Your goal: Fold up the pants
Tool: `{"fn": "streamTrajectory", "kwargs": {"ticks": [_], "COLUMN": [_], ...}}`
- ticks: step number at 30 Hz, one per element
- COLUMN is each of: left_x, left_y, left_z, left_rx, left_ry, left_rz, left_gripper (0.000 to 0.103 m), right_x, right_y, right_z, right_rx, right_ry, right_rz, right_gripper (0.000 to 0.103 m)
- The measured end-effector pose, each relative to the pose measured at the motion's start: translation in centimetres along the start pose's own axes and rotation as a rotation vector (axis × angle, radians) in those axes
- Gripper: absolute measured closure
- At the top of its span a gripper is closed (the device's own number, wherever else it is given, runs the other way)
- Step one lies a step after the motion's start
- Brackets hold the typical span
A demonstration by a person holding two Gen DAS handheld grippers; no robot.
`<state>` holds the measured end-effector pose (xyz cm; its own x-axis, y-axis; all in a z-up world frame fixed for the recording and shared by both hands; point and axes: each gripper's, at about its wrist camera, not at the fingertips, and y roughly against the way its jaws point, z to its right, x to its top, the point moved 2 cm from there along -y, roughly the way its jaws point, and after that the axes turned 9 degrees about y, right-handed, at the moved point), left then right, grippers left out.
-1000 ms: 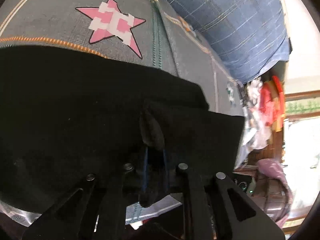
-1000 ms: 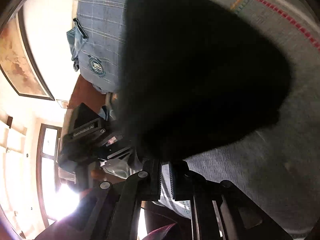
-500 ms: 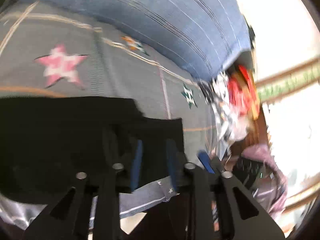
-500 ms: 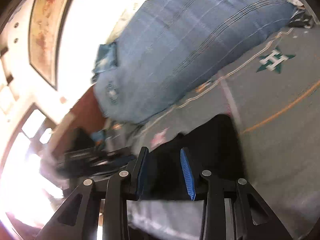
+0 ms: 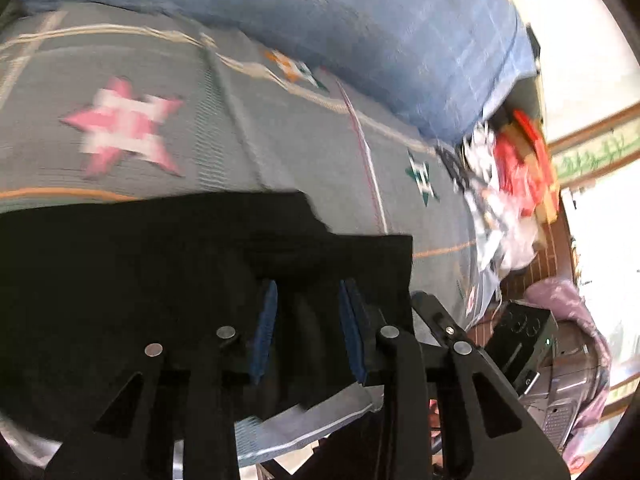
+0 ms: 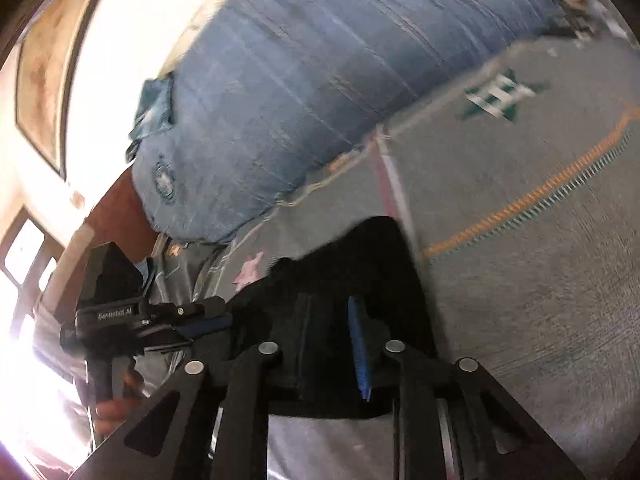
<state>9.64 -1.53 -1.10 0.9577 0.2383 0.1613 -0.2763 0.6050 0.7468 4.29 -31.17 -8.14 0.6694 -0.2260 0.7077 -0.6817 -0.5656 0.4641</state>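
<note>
The black pants [image 5: 140,280] run off the left edge (bedspread stars [image 5: 128,132] blurred).

Left claw [image 5: 308,304] stood with blue-padded jaws apart over folded black pants [image 5: 140,276], which lay on a grey bed cover [image 5: 280,140] printed with a pink star [image 5: 128,128], a blue checked quilt [image 5: 380,28] bunched beyond and red clutter [image 5: 524,164] off right.
</note>
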Motion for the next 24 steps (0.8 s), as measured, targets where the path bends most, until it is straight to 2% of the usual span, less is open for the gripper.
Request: {"fn": "streamTrajectory", "kwargs": {"ticks": [3,8,10,12,14,16,19,21,24], "left_x": [0.6,0.4,0.6,0.7,0.9,1.1,1.5,1.6,1.6], "left_y": [3.8,9.4,11.2,12.3,12.7,12.7,12.2,12.0,11.9], "left_z": [-4.2,-11.0,-13.9,-16.5,-18.5,-20.1,-21.5,-21.9,-22.2], "left_rx": [-0.021,-0.011,0.009,0.015,0.009,-0.013,-0.033,-0.042,-0.051], "left_ry": [0.077,0.19,0.231,0.269,0.305,0.342,0.376,0.38,0.382], "left_rz": [0.057,0.163,0.186,0.2,0.201,0.189,0.166,0.153,0.148], "left_gripper": [0.063,0.058,0.05,0.05,0.05,0.05,0.05,0.05,0.05], "right_x": [-0.7,-4.0,-5.3,-7.0,-9.0,-10.3,-13.1,-14.8,-17.0], "right_y": [-1.3,-5.5,-7.4,-9.2,-11.0,-12.4,-14.2,-15.3,-17.3], "right_z": [-3.9,-12.8,-16.2,-19.4,-22.7,-24.7,-27.9,-29.1,-30.0], "right_rx": [0.018,0.11,0.119,0.116,0.104,0.095,0.065,0.024,-0.082], "right_ry": [0.102,0.35,0.453,0.558,0.681,0.773,0.926,1.028,1.16], "right_rz": [-0.045,-0.203,-0.248,-0.281,-0.302,-0.314,-0.318,-0.305,-0.272], "right_gripper": [0.068,0.065,0.052,0.05,0.049,0.042,0.041,0.041,0.041]}}
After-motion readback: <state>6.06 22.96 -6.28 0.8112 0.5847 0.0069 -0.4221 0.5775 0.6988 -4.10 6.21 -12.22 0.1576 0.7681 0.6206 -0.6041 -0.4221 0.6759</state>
